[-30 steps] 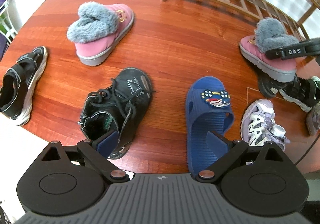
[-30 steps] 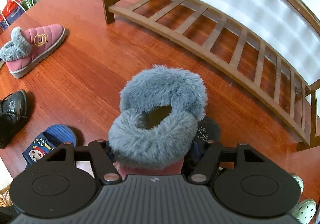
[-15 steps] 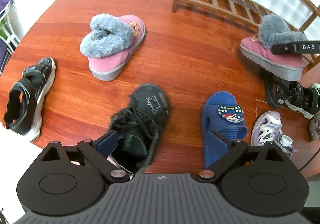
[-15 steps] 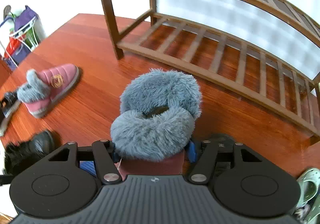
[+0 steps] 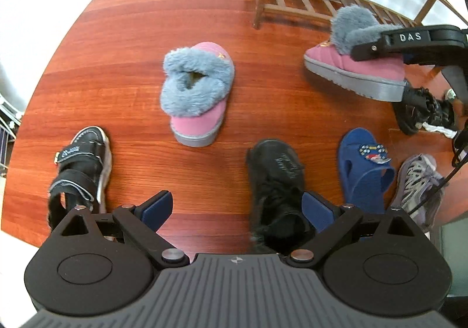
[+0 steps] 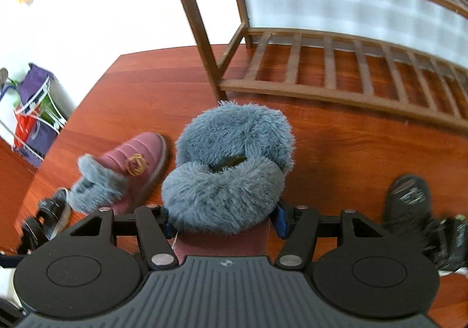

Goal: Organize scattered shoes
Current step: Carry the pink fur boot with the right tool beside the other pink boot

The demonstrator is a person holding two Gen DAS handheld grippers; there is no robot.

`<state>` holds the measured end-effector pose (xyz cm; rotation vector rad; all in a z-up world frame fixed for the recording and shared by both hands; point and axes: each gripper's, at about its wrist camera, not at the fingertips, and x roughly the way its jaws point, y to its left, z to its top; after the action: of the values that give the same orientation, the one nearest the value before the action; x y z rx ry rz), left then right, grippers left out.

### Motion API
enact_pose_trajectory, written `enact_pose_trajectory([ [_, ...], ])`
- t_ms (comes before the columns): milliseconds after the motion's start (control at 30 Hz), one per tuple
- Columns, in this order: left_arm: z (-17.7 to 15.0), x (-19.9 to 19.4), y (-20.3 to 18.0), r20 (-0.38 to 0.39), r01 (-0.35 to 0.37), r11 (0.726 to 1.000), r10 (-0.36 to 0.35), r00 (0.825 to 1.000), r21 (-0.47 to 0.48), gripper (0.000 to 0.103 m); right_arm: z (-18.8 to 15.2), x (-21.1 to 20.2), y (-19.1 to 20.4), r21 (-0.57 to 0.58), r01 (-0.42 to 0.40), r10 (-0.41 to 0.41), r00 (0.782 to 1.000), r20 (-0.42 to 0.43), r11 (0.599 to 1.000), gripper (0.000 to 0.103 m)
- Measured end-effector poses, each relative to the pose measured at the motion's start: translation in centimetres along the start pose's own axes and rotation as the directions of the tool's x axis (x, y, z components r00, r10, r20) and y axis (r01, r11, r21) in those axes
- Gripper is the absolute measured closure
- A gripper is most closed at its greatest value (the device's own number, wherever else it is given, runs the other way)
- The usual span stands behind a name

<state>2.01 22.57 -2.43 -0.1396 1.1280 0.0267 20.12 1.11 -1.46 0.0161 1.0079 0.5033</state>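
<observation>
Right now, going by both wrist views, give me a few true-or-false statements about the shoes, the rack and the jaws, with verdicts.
1. The right gripper holds a pink fur-lined boot. True.
2. The left gripper grips the black lace-up shoe. False: its jaws stand open, nothing clamped.
3. The second pink boot lies on the floor. True.
4. The wooden shoe rack already holds shoes. False: the slats in view are bare.
5. The blue slipper sits beside the black lace-up shoe. True.
</observation>
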Motion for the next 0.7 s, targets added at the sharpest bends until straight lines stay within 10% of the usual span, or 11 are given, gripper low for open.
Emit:
enact_pose_trajectory([
  [700,-1.8,-1.8,8.4,0.046,0.012,0.994,-0.007,0.999,-0.107,0.007,4.4,2.8,17.0,-0.045,-0.124,0.127,0.989,0.07,0.991,0.037],
])
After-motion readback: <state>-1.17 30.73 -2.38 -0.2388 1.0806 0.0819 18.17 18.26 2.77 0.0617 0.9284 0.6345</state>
